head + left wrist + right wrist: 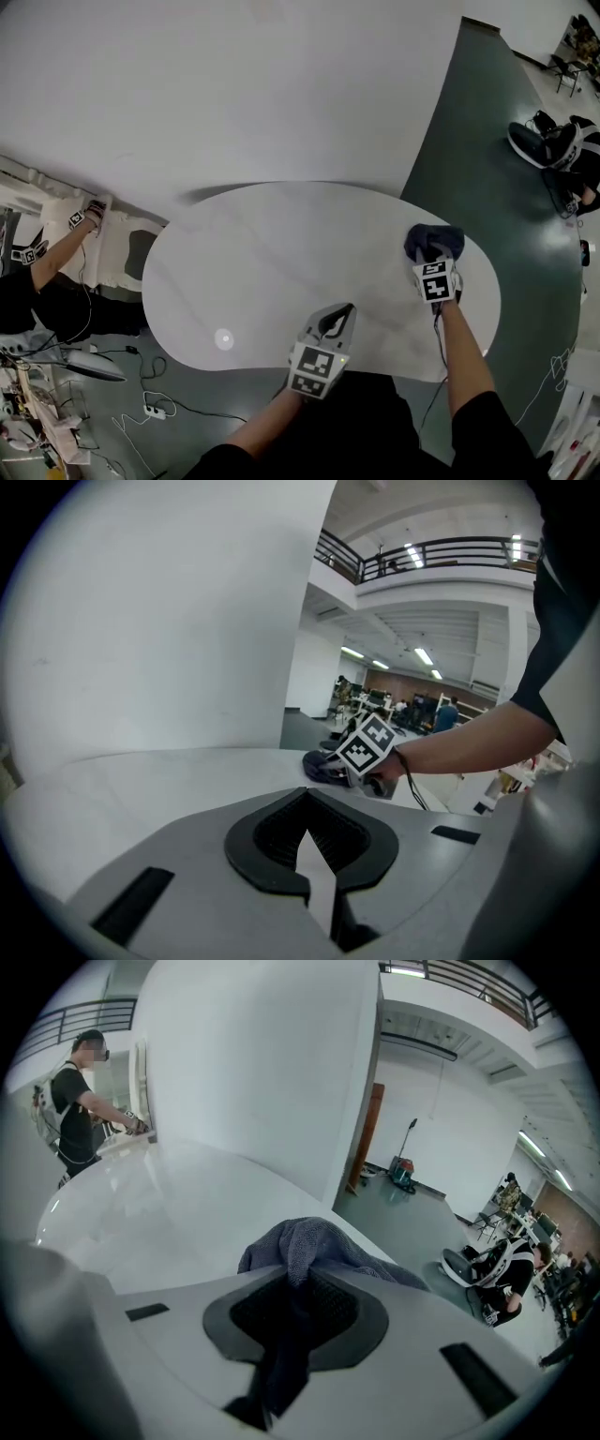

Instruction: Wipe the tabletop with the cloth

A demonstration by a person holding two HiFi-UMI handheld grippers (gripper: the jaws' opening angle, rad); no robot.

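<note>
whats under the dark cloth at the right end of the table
The dark blue cloth, pinched in the right tool, lies bunched on the white tabletop. Bare tabletop shows all around it. The patch directly beneath is covered, so nothing there can be seen.

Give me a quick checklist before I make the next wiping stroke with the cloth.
1. The cloth is clamped in the right gripper: ok.
2. The cloth lies on the tabletop: ok.
3. The left gripper is shut, empty and apart from the cloth: ok.
4. Nothing stands on the tabletop in the stroke's way: ok.
5. Which areas are unwiped: cannot tell.
</note>
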